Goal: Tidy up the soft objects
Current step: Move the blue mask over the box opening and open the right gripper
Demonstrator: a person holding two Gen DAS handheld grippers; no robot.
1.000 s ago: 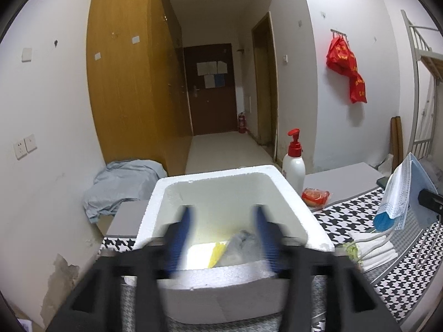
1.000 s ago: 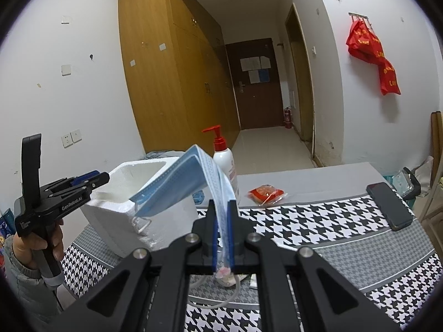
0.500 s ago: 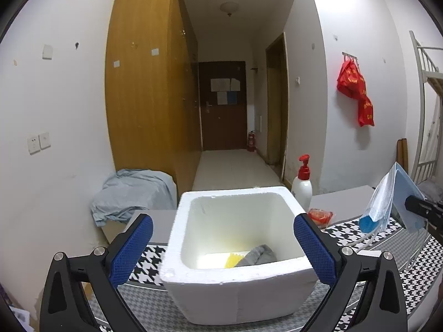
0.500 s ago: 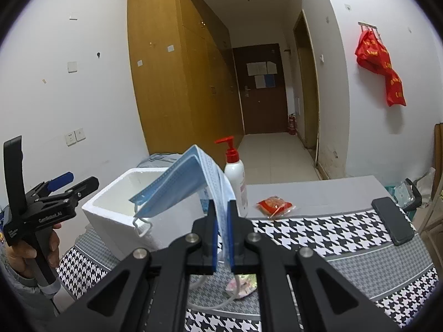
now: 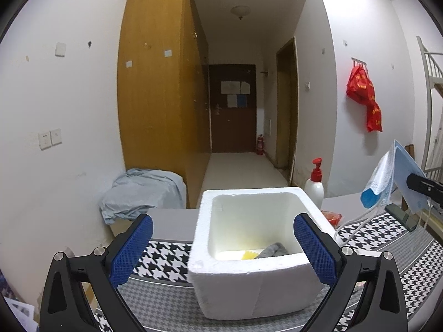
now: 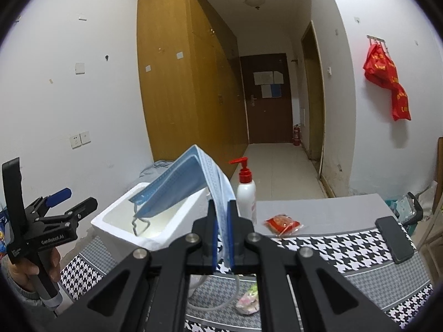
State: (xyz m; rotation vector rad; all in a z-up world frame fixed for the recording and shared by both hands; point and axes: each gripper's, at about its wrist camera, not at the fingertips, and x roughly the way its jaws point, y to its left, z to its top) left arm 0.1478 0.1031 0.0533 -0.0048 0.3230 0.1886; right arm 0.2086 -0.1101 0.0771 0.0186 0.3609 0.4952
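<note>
A white foam box (image 5: pixel 257 251) stands on the houndstooth tablecloth (image 5: pixel 166 251); a grey cloth (image 5: pixel 272 249) and something yellow (image 5: pixel 247 255) lie inside. My left gripper (image 5: pixel 221 249) is open and empty, held in front of the box. It also shows in the right wrist view (image 6: pixel 73 200), left of the box (image 6: pixel 124 221). My right gripper (image 6: pixel 222 222) is shut on a stack of blue face masks (image 6: pixel 180 185), held in the air right of the box; the masks also show in the left wrist view (image 5: pixel 387 185).
A pump bottle (image 6: pixel 246 191) stands behind the box. A red packet (image 6: pixel 282 222) and a black phone (image 6: pixel 393 238) lie on the table. A white cord (image 6: pixel 221 298) and a small wrapped item (image 6: pixel 247 301) lie near the front. A grey cloth heap (image 5: pixel 141 193) sits at left.
My left gripper has opened wide and pulled back and up from the box. My right gripper has kept hold of the masks and shifted a little nearer the box.
</note>
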